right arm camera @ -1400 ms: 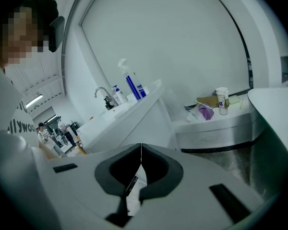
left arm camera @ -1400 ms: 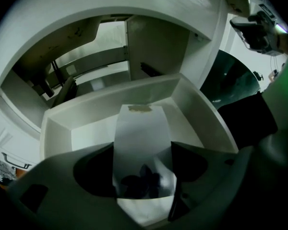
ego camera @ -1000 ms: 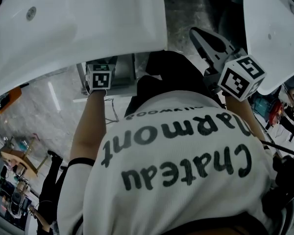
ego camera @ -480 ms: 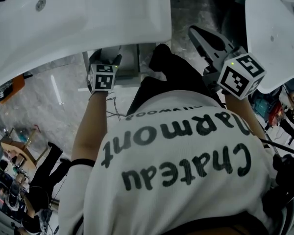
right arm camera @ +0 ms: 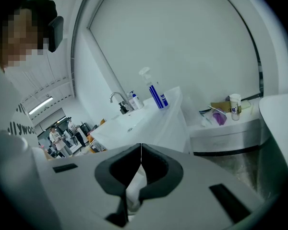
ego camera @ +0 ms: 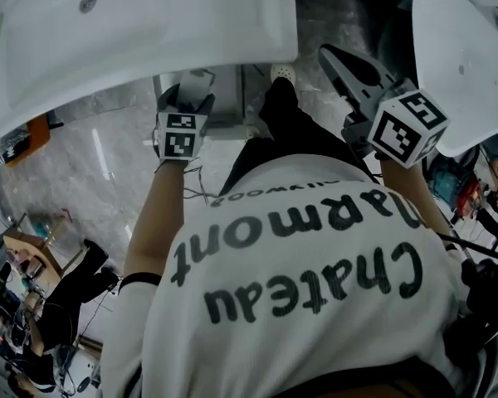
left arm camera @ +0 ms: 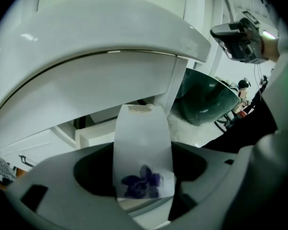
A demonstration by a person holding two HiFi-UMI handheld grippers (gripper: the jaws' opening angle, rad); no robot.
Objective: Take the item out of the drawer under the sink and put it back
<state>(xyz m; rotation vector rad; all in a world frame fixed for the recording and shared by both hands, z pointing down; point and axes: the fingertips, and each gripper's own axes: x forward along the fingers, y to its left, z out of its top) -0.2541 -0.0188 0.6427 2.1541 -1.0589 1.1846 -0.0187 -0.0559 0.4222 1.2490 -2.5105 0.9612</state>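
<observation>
My left gripper is shut on a white paper packet with a purple flower print, which stands upright between its jaws. It sits just below the rim of the white sink, in front of a white open drawer. In the head view the left gripper pokes under the sink and the packet is hidden. My right gripper is held up at the right, away from the sink, its jaws shut tip to tip with nothing held.
A second white basin is at the right, close to the right gripper. A dark green basin stands past the sink. The counter holds a faucet, a spray bottle and a cup. People stand at the lower left.
The left gripper has shifted a little right and outward along the sink's edge. More of the drawer area and a white shoe now show. The right gripper has stayed put.
</observation>
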